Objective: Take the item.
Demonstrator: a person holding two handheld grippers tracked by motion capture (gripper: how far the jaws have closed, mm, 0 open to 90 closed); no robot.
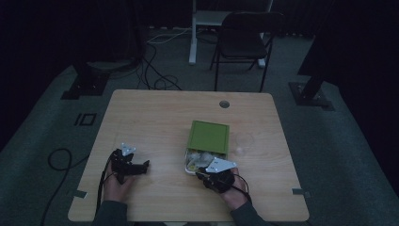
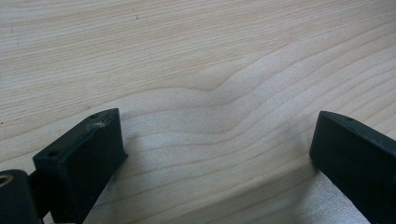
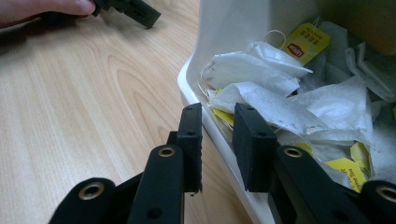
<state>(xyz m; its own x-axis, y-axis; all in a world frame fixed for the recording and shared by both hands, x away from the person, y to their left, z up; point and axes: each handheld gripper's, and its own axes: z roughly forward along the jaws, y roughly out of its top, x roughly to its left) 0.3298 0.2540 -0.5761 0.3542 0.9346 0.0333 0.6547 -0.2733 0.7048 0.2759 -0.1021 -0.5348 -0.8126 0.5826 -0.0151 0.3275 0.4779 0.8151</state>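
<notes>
A white box (image 1: 190, 162) of tea bags (image 3: 280, 93) with yellow tags lies on the wooden table (image 1: 155, 117), its green lid (image 1: 209, 136) slid back over its far part. My right gripper (image 3: 217, 121) straddles the box's near wall (image 3: 224, 28), one jaw outside and one inside among the bags, closed on the rim. In the high view it sits at the box's near corner (image 1: 200, 170). My left gripper (image 1: 143, 165) rests at the table's left, jaws wide open over bare wood (image 2: 215, 140), nothing between them.
A clear glass (image 1: 244, 141) stands just right of the lid. A cable hole (image 1: 224, 104) lies near the table's far edge. A black chair (image 1: 242, 40) stands beyond the table. The other hand (image 3: 42, 9) and its gripper sit far off in the right gripper view.
</notes>
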